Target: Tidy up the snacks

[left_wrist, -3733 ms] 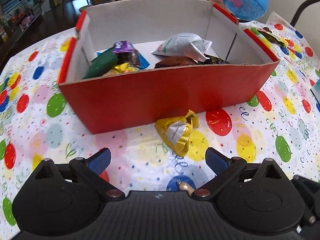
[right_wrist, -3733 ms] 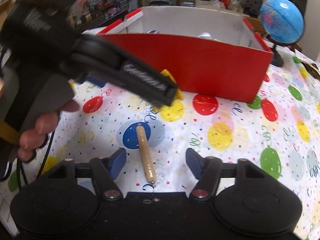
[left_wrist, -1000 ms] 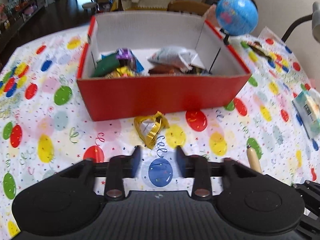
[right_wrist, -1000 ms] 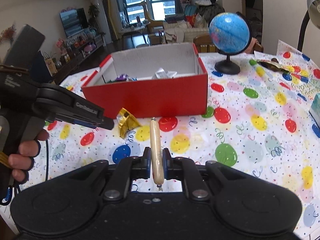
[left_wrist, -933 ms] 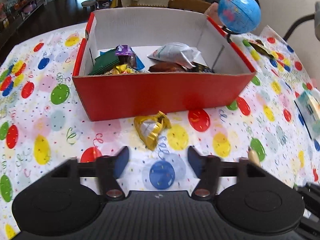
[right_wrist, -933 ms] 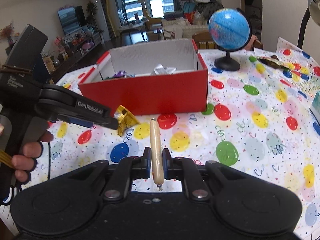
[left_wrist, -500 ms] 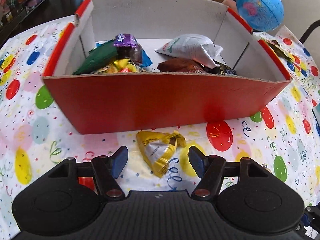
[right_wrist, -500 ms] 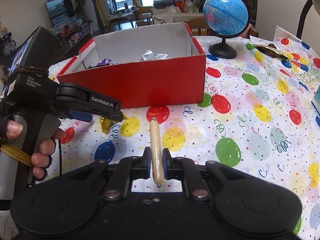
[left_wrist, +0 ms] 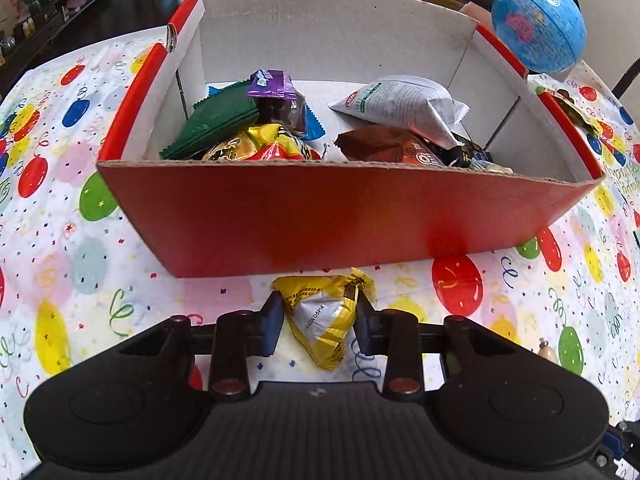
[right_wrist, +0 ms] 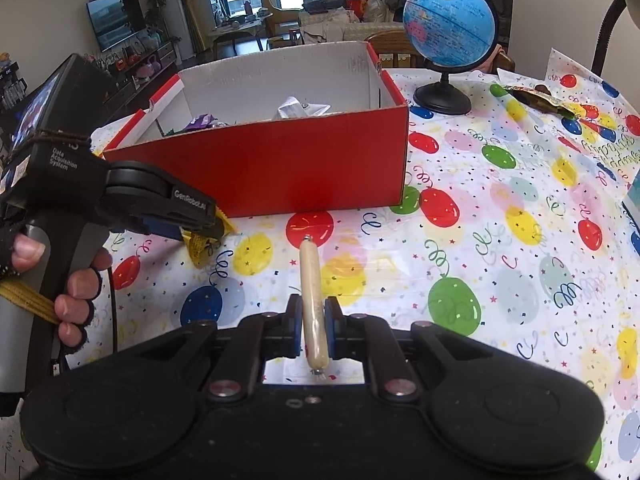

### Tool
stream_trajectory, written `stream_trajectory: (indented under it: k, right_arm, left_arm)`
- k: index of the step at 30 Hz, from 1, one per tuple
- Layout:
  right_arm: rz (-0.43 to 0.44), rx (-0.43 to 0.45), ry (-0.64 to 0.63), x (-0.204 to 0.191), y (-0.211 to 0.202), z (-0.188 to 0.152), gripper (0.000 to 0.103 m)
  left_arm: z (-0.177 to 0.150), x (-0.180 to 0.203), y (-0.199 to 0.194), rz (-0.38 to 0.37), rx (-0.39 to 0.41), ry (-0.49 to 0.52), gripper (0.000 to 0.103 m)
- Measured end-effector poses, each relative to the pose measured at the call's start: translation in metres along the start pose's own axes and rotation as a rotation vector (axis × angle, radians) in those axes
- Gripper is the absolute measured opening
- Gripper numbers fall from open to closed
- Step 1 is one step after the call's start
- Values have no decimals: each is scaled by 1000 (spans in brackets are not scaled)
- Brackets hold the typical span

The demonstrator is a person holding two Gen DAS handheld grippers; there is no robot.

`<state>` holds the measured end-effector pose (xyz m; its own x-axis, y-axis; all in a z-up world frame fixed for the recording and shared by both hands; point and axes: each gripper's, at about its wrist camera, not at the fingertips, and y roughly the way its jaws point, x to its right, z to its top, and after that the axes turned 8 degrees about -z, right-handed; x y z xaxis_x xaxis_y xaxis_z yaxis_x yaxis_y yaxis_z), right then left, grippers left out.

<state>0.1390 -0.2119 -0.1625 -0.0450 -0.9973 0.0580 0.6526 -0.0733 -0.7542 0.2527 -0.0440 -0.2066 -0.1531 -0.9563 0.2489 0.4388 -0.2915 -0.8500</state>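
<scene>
A yellow and silver snack packet [left_wrist: 316, 332] lies on the balloon tablecloth just in front of the red cardboard box [left_wrist: 320, 220]. My left gripper [left_wrist: 319, 314] straddles it; the jaws are closing and both pads touch the packet's sides. The right wrist view shows that left gripper [right_wrist: 208, 224], in a person's hand [right_wrist: 76, 288], over the packet [right_wrist: 198, 246]. My right gripper [right_wrist: 313, 324] is shut on a pale sausage stick [right_wrist: 310, 276] that points forward above the table. The box [right_wrist: 280, 172] holds several wrapped snacks.
A blue globe [right_wrist: 448, 28] on a black stand sits behind the box's right end. A brown and green wrapper [right_wrist: 536, 100] lies at the far right, and a light blue packet [right_wrist: 634, 196] pokes in at the right edge.
My left gripper moved forward and down to the yellow packet, widened its jaws, then closed them onto it. My right gripper kept hold of the sausage stick and sank a little.
</scene>
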Motion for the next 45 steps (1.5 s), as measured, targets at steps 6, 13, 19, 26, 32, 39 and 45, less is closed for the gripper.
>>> stream_trajectory:
  k: [6, 13, 19, 26, 32, 39, 45]
  right_arm:
    - [14, 28, 14, 6, -13, 0, 10]
    - [37, 89, 23, 14, -40, -1, 10]
    - [58, 155, 16, 21, -64, 5, 10]
    - [87, 235, -7, 22, -86, 22, 10]
    - [106, 291, -33, 19, -93, 48, 10]
    - [114, 315, -40, 15, -83, 84, 10]
    - [91, 293, -61, 6, -58, 110, 10]
  left_arm:
    - [-8, 8, -23, 4, 13, 8, 35]
    - [-14, 25, -70, 12, 90, 32, 35]
    - [-11, 39, -108, 20, 159, 54, 35]
    - [-2, 54, -146, 41, 240, 93, 35]
    - [16, 59, -168, 47, 291, 113, 35]
    - [44, 55, -174, 52, 313, 124, 36]
    - [70, 44, -156, 61, 290, 131, 36]
